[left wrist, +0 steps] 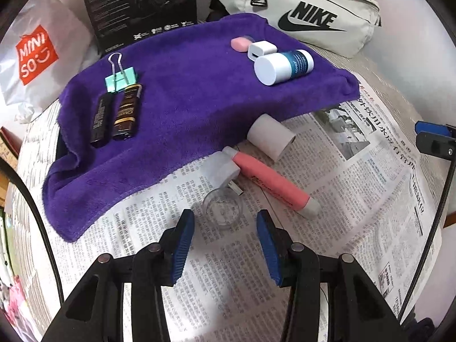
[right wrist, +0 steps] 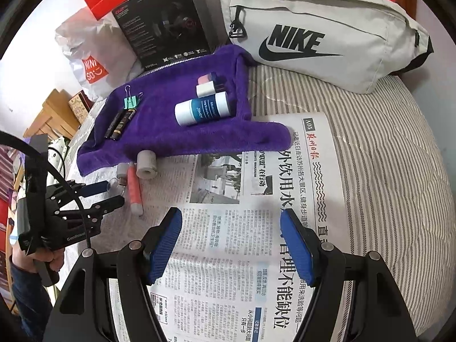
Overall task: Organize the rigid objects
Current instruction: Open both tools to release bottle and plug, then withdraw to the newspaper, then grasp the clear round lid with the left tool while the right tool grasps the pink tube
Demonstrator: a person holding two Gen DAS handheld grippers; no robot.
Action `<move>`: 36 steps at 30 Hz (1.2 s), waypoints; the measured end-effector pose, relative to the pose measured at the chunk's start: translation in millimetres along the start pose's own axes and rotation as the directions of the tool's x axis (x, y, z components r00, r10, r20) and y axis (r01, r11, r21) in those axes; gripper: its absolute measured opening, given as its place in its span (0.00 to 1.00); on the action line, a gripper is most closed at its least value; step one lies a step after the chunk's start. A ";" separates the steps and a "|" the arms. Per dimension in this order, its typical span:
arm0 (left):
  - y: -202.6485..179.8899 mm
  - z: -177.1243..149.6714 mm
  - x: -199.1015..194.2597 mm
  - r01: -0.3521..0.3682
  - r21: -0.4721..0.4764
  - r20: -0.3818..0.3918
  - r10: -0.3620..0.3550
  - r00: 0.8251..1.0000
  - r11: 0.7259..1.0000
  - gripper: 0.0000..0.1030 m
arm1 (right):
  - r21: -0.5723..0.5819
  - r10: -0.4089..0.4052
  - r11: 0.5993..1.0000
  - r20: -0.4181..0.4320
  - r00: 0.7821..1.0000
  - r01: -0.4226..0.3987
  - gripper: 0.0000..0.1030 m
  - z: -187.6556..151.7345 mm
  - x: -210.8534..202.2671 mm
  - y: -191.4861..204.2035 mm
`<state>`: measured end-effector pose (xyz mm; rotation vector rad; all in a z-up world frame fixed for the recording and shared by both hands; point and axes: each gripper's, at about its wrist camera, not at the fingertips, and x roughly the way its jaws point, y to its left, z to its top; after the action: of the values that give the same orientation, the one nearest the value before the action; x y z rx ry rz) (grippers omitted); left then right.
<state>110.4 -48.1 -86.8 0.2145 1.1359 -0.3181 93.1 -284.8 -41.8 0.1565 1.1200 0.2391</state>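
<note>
Blue pads of the left gripper (left wrist: 225,222) stand apart, with nothing pinched, just near a small clear cup (left wrist: 223,208) on the newspaper (left wrist: 370,188). Beside the cup lies a pink marker (left wrist: 273,179). Farther off, a purple towel (left wrist: 185,85) holds a white bottle (left wrist: 283,67). Right gripper (right wrist: 230,222) is apart too, over bare newspaper.

A towel (left wrist: 182,108) lies across a newspaper (left wrist: 356,188) on a bed (right wrist: 384,148), binder clip (left wrist: 121,81) and two tubes (left wrist: 114,116) at its left, a jar (left wrist: 282,65), charger (left wrist: 260,50) and eraser (left wrist: 239,43) at its right. A marker (left wrist: 273,183), roll (left wrist: 269,136) and cup (left wrist: 223,208) sit on the newspaper before it; a bag (left wrist: 310,8) and box (left wrist: 139,2) stand behind.
</note>
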 end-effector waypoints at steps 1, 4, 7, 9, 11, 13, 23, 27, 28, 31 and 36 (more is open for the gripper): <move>0.0 0.0 -0.1 0.004 0.002 0.008 -0.004 1.000 1.000 0.39 | -0.004 0.000 1.000 -0.004 1.000 0.000 0.69 0.0 1.0 1.0; 0.8 1.1 0.6 0.023 0.004 0.016 -0.023 1.000 1.000 0.33 | -0.008 -0.001 1.000 -0.011 1.000 0.001 0.69 -0.1 3.7 3.0; 1.6 2.4 1.3 0.033 0.006 0.021 -0.033 0.999 0.999 0.26 | -0.015 -0.003 1.000 -0.024 1.000 0.003 0.69 -0.2 8.1 6.1; 3.1 3.1 1.5 0.053 0.006 0.028 -0.053 0.998 0.999 0.25 | -0.019 -0.005 1.000 -0.032 0.999 0.004 0.69 -0.1 11.5 8.6; 4.7 3.1 0.8 0.074 0.007 0.035 -0.074 0.997 0.997 0.25 | -0.024 -0.001 1.000 -0.041 0.999 0.000 0.69 -0.2 15.2 12.3; 6.8 2.6 -0.2 0.077 0.006 0.039 -0.077 0.996 0.997 0.25 | -0.037 0.004 0.999 -0.051 0.999 -0.006 0.69 -0.5 19.6 18.8; 36.7 -14.7 -18.8 0.022 -0.025 0.047 -0.021 0.999 0.999 0.25 | -0.096 0.117 0.987 -0.095 0.989 -0.126 0.69 3.6 49.1 65.2; 56.0 -27.5 -23.3 0.007 -0.064 0.044 -0.004 0.999 0.998 0.25 | -0.139 0.118 0.981 -0.111 0.987 -0.133 0.69 6.5 68.0 86.5; 59.4 -28.5 -23.4 0.005 -0.072 0.044 -0.002 0.999 0.997 0.25 | -0.148 0.119 0.980 -0.115 0.986 -0.135 0.69 6.9 71.6 90.8; 67.0 -33.4 -24.2 0.003 -0.094 0.045 0.001 0.999 0.996 0.25 | -0.178 0.122 0.974 -0.112 0.986 -0.141 0.65 7.9 80.4 102.3; 74.8 -39.1 -19.7 0.001 -0.116 0.035 0.003 0.999 0.993 0.25 | -0.245 0.087 0.963 -0.107 0.990 -0.111 0.46 10.4 92.6 118.2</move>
<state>96.0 37.4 -84.3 0.1071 1.1157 -0.2531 127.7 -146.2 -89.1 -0.0242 1.1672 0.4793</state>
